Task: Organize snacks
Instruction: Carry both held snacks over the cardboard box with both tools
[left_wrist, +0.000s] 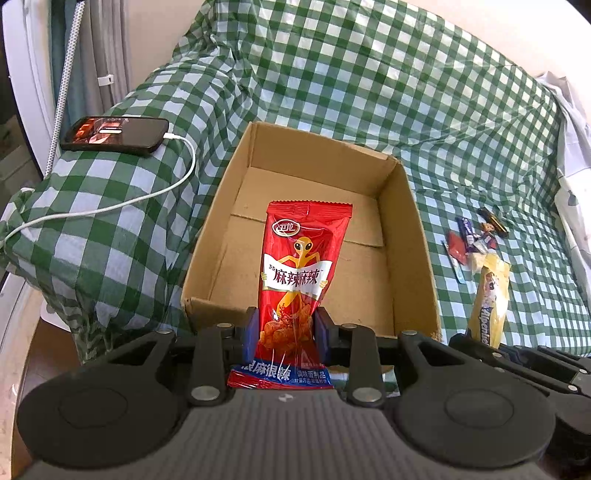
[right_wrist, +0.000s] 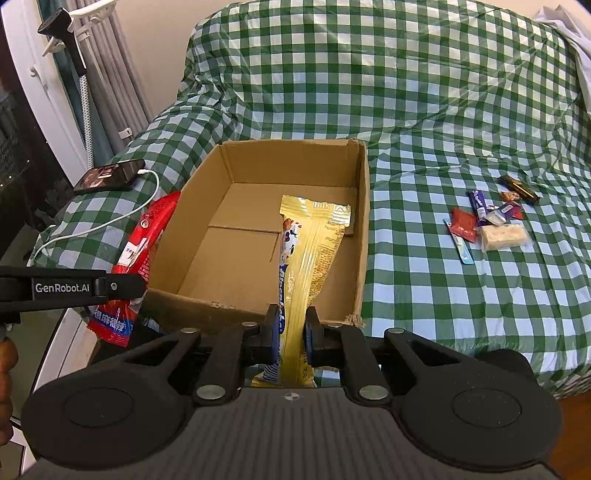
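An open cardboard box (left_wrist: 410, 236) (right_wrist: 364, 221) lies on the green checked cloth, with nothing inside it. My left gripper (left_wrist: 285, 332) is shut on a red spicy-snack packet (left_wrist: 299, 273), held upright over the box's near edge; in the right wrist view that red packet (right_wrist: 142, 236) shows left of the box. My right gripper (right_wrist: 291, 328) is shut on a yellow candy packet (right_wrist: 314, 251), which stands up over the box's near wall. From the left wrist view the yellow packet (left_wrist: 489, 302) appears to the right of the box.
Several small wrapped snacks (right_wrist: 487, 218) (left_wrist: 469, 240) lie in a cluster on the cloth right of the box. A black phone (left_wrist: 114, 134) (right_wrist: 110, 175) with a white charging cable (left_wrist: 110, 206) rests on the cloth at the left. Curtains and a white frame stand far left.
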